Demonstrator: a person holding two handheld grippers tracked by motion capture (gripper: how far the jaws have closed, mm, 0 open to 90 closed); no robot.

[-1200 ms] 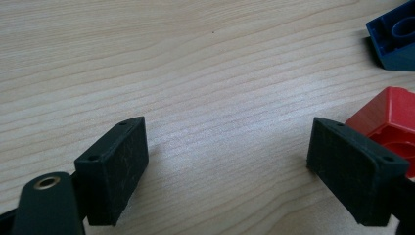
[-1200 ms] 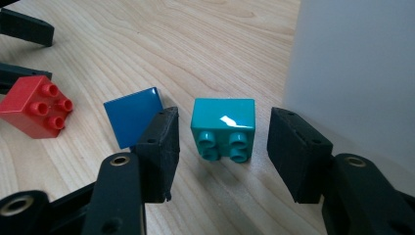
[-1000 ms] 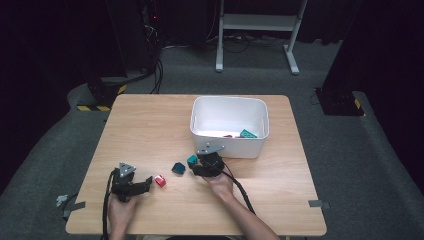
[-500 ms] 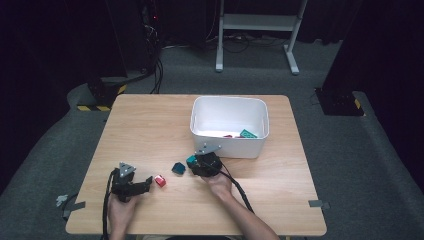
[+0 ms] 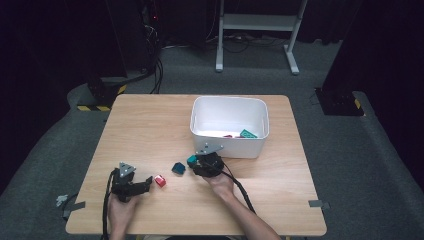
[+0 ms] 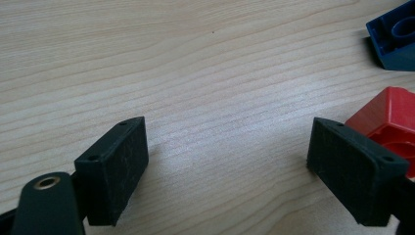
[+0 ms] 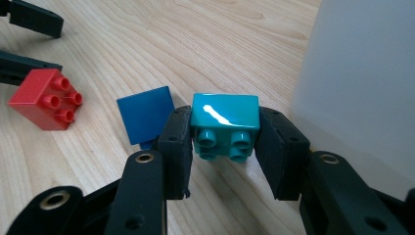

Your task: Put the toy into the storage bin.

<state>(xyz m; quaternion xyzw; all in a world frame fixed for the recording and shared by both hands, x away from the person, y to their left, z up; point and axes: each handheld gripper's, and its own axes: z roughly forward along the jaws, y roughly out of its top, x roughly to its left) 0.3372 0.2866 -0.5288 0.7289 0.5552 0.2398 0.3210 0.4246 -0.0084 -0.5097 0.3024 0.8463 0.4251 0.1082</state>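
Note:
My right gripper [image 7: 225, 134] is shut on a teal brick [image 7: 225, 115]; its jaws have just been closing, and both pads now press the brick's sides just above the table. In the high view that gripper [image 5: 194, 162] sits in front of the white bin [image 5: 200, 107]. A dark blue brick [image 7: 146, 113] lies flat just left of the teal one. My left gripper [image 6: 227, 147] stands open on the table with bare wood between its pads. A red brick [image 6: 386, 117] lies just outside its right jaw, and the blue brick [image 6: 396, 36] is farther off.
The white bin's wall [image 7: 362, 83] stands close on the right of my right gripper. A teal piece [image 5: 247, 133] and a red one lie inside the bin. The wooden table [image 5: 150, 125] has open room at the left and back. Dark stands and cables fill the floor behind.
The right gripper's jaws have drawn in onto the teal brick. Both hands and the loose red and blue bricks stay where they were.

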